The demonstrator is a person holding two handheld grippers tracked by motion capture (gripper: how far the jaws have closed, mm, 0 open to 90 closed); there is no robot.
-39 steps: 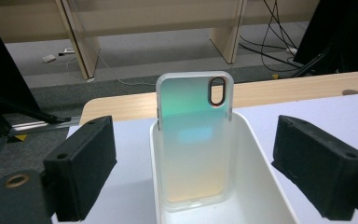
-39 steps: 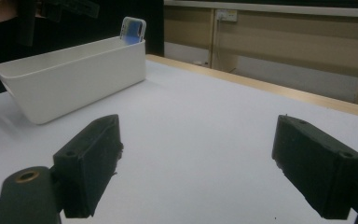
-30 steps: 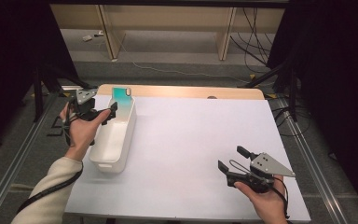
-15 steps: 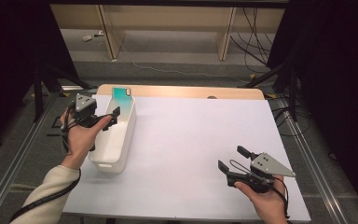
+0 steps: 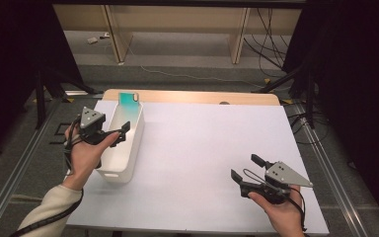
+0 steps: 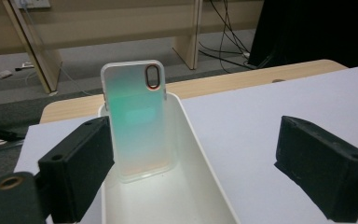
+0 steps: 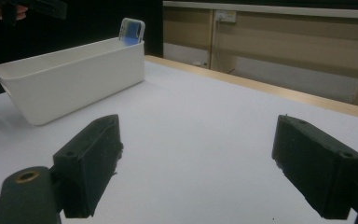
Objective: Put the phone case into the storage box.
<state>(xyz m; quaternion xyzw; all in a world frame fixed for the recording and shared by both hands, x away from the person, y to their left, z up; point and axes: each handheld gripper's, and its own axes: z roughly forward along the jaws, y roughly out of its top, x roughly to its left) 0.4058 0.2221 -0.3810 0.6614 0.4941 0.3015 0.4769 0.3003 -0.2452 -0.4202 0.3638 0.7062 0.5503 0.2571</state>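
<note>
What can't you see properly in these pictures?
- Bottom of the phone case: high view, hidden behind the wall of the white bin.
- Inside of the bin: right gripper view, its near wall hides the floor.
- Left gripper: left gripper view, its body is cut off by the bottom edge.
- Right gripper: right gripper view, the right jaw runs off the frame edge.
- Small things on the floor beyond the table: too small to name.

The white surface (image 5: pixel 202 148) is carrying a long white bin (image 5: pixel 128 143), which is sitting directly on it under and just ahead of the left jaws and well apart from the right jaws, off to their left. Ahead of both pairs of jaws a strip of bare wood (image 5: pixel 197 97) (the far edge) is showing along the surface.
</note>
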